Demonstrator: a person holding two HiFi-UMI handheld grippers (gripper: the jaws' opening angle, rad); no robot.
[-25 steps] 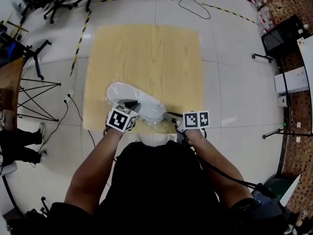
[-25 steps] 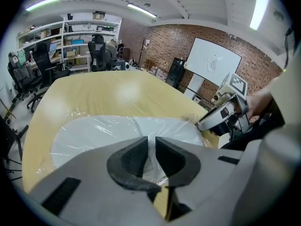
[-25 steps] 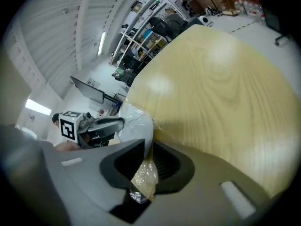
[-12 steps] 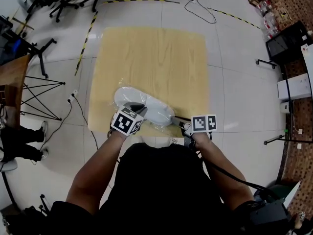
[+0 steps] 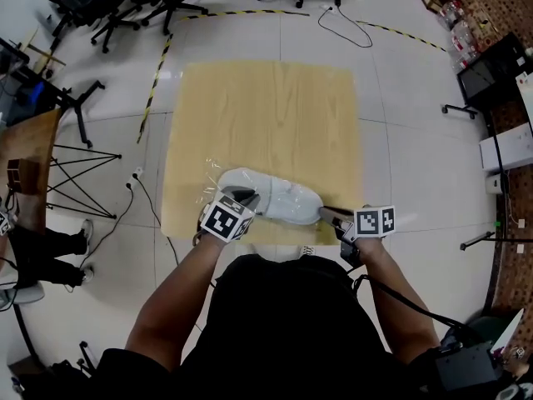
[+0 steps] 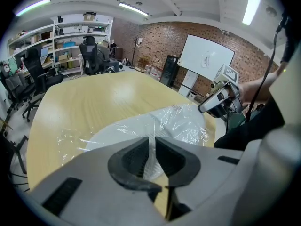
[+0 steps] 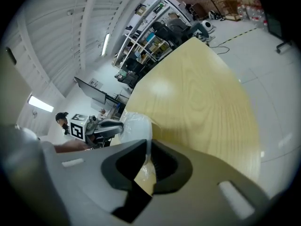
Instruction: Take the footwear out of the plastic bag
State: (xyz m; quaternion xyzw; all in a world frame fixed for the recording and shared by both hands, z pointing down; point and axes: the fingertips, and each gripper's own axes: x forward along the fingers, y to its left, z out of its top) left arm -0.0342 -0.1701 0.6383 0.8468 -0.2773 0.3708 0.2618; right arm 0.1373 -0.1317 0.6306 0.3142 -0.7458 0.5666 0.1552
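A white shoe [image 5: 279, 200] lies inside a clear plastic bag [image 6: 186, 124] near the front edge of the wooden table [image 5: 266, 115]. My left gripper [image 5: 244, 197] is at the shoe's left end, and in the left gripper view its pads [image 6: 151, 149] are shut on a fold of the bag's film. My right gripper [image 5: 329, 213] reaches in from the right at the shoe's other end. The right gripper view shows a strip of film pinched between the jaws [image 7: 148, 157], with the bagged shoe [image 7: 136, 126] beyond them.
Office chairs [image 5: 125, 7] and a floor cable [image 5: 337, 19] lie beyond the table's far side. A black stand [image 5: 67, 173] and a person's legs [image 5: 42, 248] are at the left. The table's far half [image 5: 266, 90] is bare wood.
My right gripper has moved to the right and slightly up, drawing the bag's end with it. The bagged shoe has shifted a little to the right on the table. The left gripper stayed put.
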